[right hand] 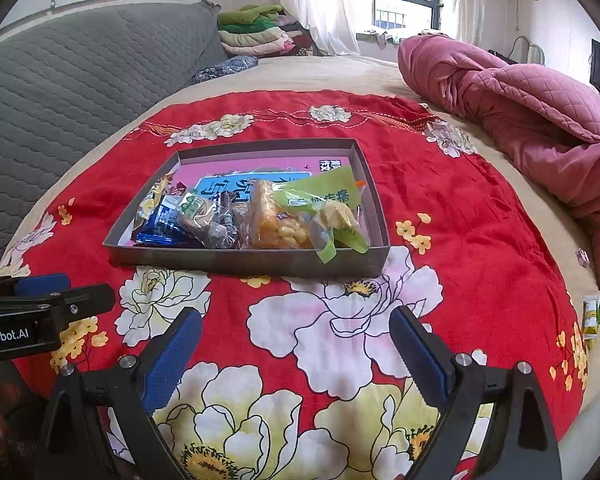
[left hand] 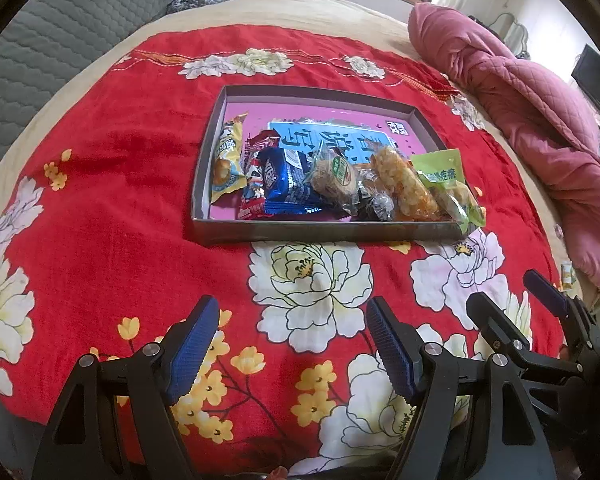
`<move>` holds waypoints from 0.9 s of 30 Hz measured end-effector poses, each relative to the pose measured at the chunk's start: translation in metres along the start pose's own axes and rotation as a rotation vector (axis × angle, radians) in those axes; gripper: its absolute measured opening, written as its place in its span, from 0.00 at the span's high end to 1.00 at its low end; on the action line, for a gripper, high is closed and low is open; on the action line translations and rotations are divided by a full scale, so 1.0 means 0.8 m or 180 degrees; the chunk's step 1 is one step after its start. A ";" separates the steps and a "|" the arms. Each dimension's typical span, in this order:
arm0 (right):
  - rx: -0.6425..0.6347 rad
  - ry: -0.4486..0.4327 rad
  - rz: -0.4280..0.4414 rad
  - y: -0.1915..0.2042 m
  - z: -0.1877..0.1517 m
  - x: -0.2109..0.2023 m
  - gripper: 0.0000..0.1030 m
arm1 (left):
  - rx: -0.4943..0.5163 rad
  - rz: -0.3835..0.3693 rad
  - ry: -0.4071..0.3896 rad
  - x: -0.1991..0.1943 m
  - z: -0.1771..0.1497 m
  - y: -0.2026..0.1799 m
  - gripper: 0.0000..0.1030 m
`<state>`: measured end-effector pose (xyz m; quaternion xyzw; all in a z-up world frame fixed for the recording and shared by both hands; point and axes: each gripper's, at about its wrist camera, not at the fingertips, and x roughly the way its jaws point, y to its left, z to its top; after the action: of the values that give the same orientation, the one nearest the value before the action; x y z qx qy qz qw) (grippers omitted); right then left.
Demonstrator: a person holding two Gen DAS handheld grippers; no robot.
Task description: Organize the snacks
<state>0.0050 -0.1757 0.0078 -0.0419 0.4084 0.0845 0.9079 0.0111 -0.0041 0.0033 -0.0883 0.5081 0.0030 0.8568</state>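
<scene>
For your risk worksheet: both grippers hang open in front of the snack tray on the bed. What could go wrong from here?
1. The green packet overhangs the tray's near wall; a nudge could tip it out.
2. The snacks overlap, so gripping one may drag its neighbours.
3. The small packet by the bed's edge may be overlooked.

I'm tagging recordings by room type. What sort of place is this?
Most likely a bedroom at home: the snack tray sits on a red floral cloth spread over a bed, with a pink quilt bunched alongside and folded bedding stacked near the window.

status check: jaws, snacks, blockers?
Left gripper and right gripper: jaws open, empty, above the red floral cloth. Snacks piled in grey box. One small packet loose at bed edge. Path clear.
</scene>
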 end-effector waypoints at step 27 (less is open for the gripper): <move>0.0026 -0.0007 -0.0016 -0.003 0.000 -0.001 0.08 | -0.0020 0.0048 0.0004 -0.003 0.001 0.002 0.25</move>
<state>0.0051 -0.1782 0.0082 -0.0392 0.4077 0.0806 0.9087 0.0108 -0.0024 0.0054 -0.0871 0.5092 0.0110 0.8561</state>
